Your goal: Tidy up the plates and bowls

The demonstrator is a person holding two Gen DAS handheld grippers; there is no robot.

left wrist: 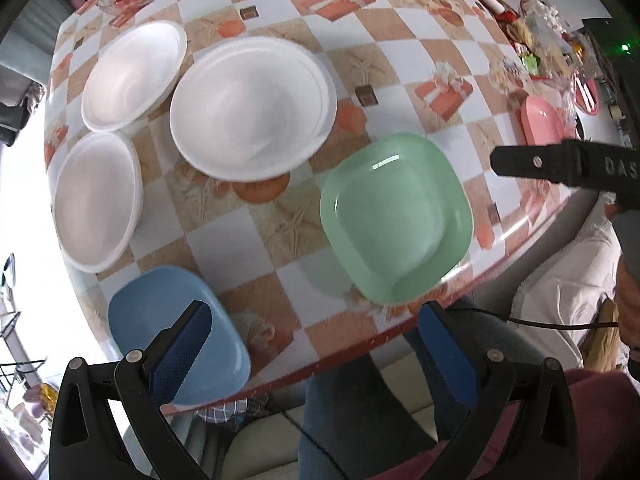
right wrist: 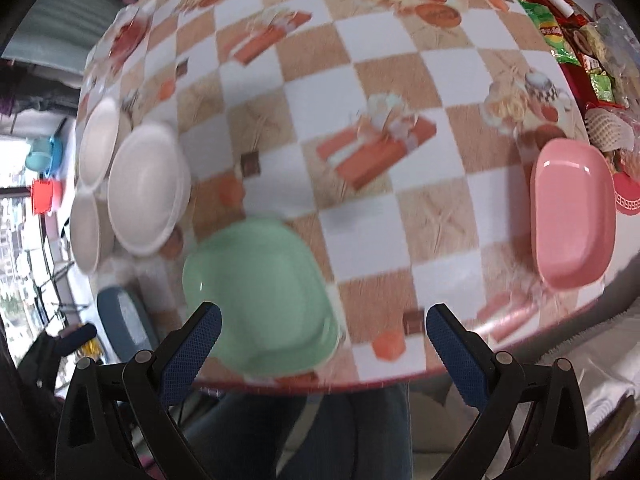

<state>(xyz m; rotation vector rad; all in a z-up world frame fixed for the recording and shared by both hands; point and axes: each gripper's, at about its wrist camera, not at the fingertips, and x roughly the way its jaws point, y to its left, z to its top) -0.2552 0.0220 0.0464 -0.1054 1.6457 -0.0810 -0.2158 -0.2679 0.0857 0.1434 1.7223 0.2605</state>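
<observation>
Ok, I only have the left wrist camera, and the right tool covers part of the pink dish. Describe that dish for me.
Observer: In the right wrist view the pink plate shows whole: a rounded oblong, empty, lying flat near the right edge of the table.
Operator: Now report the right claw's state.
Observer: The right claw is open and holds nothing. It hangs over the near table edge, with the green plate just ahead of its left finger.
</observation>
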